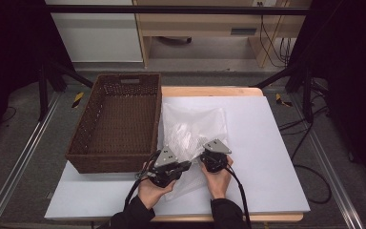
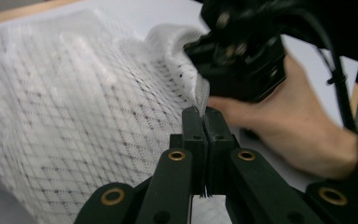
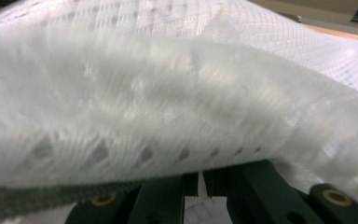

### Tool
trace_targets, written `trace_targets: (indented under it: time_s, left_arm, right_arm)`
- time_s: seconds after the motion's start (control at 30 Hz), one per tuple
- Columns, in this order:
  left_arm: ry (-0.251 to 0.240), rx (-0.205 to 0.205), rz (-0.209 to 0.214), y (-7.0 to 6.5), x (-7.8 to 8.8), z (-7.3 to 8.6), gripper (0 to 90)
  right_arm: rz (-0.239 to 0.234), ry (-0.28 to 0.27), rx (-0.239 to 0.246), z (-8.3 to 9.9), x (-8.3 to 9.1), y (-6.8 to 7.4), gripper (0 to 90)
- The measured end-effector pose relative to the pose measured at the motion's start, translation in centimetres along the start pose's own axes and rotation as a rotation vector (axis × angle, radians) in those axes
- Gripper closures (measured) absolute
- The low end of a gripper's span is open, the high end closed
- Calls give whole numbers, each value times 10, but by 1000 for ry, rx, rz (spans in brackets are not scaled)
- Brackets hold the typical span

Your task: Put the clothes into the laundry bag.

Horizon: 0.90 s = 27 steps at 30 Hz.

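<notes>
Even overhead light brightens the table (image 1: pixel 267 157), while the floor around it falls into deep shadow. Close to the lens, the white mesh cloth (image 3: pixel 168 116) smears into soft blur, sharper farther off.

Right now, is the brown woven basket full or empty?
Empty. The high view shows the brown woven basket with its bare bottom and nothing inside.

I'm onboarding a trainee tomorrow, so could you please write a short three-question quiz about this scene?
1. True or false: the left hand-held gripper is shut on the white mesh bag's edge.
2. Which side of the bag, seen from the high view, is the brown wicker basket on?
3. Multiple choice: the basket holds A) bottles B) nothing visible C) towels.

Key: 1 true; 2 the left; 3 B.
</notes>
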<state>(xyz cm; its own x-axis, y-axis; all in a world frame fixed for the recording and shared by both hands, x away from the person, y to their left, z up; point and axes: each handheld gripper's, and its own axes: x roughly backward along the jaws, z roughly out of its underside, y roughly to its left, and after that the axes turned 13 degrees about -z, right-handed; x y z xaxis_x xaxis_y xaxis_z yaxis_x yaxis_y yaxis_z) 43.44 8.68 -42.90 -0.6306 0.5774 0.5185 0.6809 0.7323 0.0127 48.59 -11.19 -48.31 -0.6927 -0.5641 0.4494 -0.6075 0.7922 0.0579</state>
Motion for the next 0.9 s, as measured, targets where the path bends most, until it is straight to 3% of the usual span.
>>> trace_targets:
  time_s: [0.13,0.2,0.3,0.4,0.5,0.53,0.6,0.67,0.77,0.83,0.9]
  left_arm:
    - [18,7,-22,5,-7,6,890]
    - [26,14,-27,6,-11,8,890]
    - [29,20,-26,6,-14,8,889]
    - [27,17,-30,5,-15,8,889]
    - [24,14,-38,6,-13,8,889]
    - [23,14,-40,7,-12,8,889]
    - [21,19,-44,9,-12,7,889]
    - [23,25,-46,10,-12,8,889]
    - [21,24,-47,9,-12,8,889]
    - [22,25,-45,9,-13,8,889]
    - [24,24,-43,9,-13,8,889]
  right_arm:
    - [-87,40,-8,4,17,-3,667]
    - [-137,53,-10,10,31,-4,614]
    - [-176,61,10,17,50,-5,536]
    - [-226,89,21,22,52,0,426]
    - [-207,121,44,22,38,2,402]
    - [-203,171,20,22,31,1,448]
    - [-162,197,0,20,27,0,606]
    - [-136,206,13,19,25,1,629]
    - [-150,206,31,18,26,1,487]
    - [-131,185,36,18,28,-4,374]
    - [-136,188,22,18,28,-9,341]
